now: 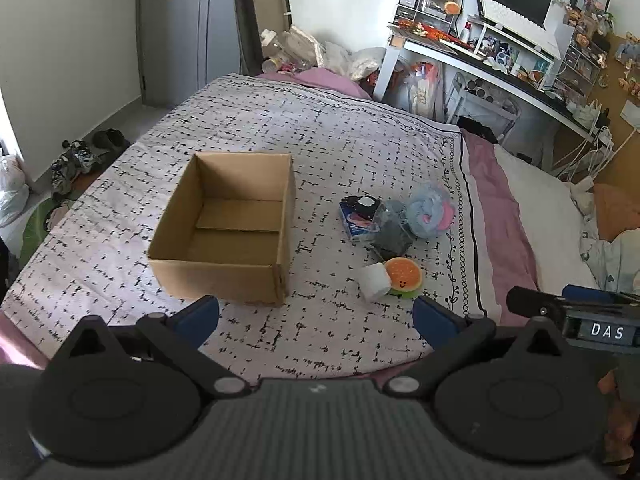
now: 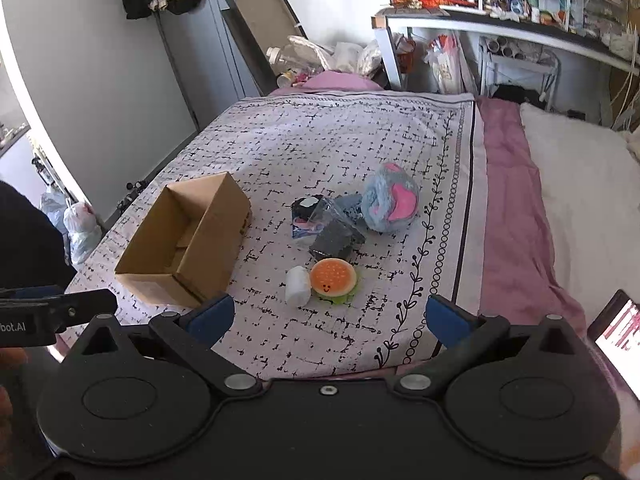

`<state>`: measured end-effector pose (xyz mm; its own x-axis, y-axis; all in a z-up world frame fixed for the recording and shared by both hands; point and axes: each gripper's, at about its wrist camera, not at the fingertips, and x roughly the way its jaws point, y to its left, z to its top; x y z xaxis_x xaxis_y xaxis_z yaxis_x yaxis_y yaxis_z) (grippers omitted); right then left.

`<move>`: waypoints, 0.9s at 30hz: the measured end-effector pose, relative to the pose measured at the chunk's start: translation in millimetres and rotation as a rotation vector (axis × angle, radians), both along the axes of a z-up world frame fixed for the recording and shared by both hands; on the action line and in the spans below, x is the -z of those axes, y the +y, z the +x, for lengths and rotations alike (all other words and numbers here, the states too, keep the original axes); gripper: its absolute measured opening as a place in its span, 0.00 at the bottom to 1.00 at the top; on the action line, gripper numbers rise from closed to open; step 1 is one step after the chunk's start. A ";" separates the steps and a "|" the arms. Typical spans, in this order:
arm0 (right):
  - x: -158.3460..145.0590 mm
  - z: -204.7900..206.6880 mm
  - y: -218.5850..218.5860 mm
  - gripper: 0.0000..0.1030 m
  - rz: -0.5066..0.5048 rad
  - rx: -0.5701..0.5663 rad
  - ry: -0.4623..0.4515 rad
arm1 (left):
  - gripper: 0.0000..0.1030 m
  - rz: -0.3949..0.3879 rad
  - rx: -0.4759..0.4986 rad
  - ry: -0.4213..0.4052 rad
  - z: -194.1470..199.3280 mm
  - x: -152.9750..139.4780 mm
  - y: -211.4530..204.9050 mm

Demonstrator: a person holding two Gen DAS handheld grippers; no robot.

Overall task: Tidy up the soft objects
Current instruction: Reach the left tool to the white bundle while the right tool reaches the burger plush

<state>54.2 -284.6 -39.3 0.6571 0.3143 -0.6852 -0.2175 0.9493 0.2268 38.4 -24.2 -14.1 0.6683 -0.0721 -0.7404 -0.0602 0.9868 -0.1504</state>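
An open cardboard box [image 1: 224, 224] [image 2: 188, 240] sits empty on the patterned bedspread [image 1: 320, 140]. To its right lies a cluster of soft things: a burger-shaped squishy [image 1: 403, 274] [image 2: 333, 278], a white roll [image 1: 376, 281] [image 2: 298, 285], a dark grey bagged item [image 1: 392, 234] [image 2: 334, 240], a blue packet [image 1: 360, 216] [image 2: 306, 216] and a fluffy blue-pink plush [image 1: 430, 210] [image 2: 390, 203]. My left gripper [image 1: 316, 318] hovers open at the bed's near edge, just in front of the box. My right gripper [image 2: 330, 322] is open too, just short of the burger and roll. Neither holds anything.
A pink sheet and white pillow [image 2: 580, 184] lie right of the bedspread. A cluttered desk [image 1: 500, 52] stands beyond the bed, with bags and a leaning board [image 1: 264, 12] at the far wall. A laptop screen [image 2: 618, 340] shows at the right edge. Shoes [image 1: 76, 160] lie on the floor at left.
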 end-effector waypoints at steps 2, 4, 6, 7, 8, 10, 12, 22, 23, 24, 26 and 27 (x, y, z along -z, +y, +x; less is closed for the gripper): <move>3.5 5.3 -1.8 1.00 0.009 0.005 0.008 | 0.99 -0.007 0.005 0.003 6.2 2.7 -1.8; 7.2 10.9 -3.5 1.00 0.008 0.013 0.020 | 0.99 -0.013 0.010 0.006 12.6 4.9 -4.3; 10.9 17.1 -6.3 1.00 0.015 0.025 0.033 | 0.99 -0.019 0.015 0.012 19.8 7.5 -6.6; 13.1 20.2 -8.2 1.00 0.023 0.031 0.040 | 0.99 -0.022 0.018 0.015 23.6 9.1 -7.8; 15.4 23.2 -10.2 1.00 0.031 0.036 0.048 | 0.99 -0.026 0.020 0.018 27.2 10.9 -9.1; 20.2 28.9 -13.7 1.00 0.041 0.043 0.061 | 0.99 -0.033 0.026 0.026 34.5 13.9 -12.2; 24.7 34.3 -16.9 1.00 0.048 0.053 0.070 | 0.99 -0.037 0.034 0.035 41.9 17.8 -15.9; 43.8 60.6 -19.9 1.00 0.079 0.082 0.129 | 0.97 -0.050 0.070 0.082 74.6 40.5 -28.0; 45.7 62.9 -19.9 1.00 0.086 0.085 0.136 | 0.97 -0.050 0.072 0.084 77.9 42.3 -28.8; 47.5 65.1 -20.1 1.00 0.092 0.086 0.141 | 0.97 -0.049 0.074 0.087 81.3 44.3 -29.7; 51.4 69.6 -20.0 1.00 0.103 0.091 0.154 | 0.96 -0.051 0.079 0.092 87.8 48.1 -31.7; 53.6 72.1 -20.3 1.00 0.110 0.095 0.161 | 0.96 -0.053 0.081 0.096 91.0 50.1 -32.6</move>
<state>126.3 -304.9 -92.9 0.5720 0.3349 -0.7487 -0.0811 0.9315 0.3547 129.3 -56.8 -64.1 0.5848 -0.1635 -0.7945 0.0029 0.9799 -0.1996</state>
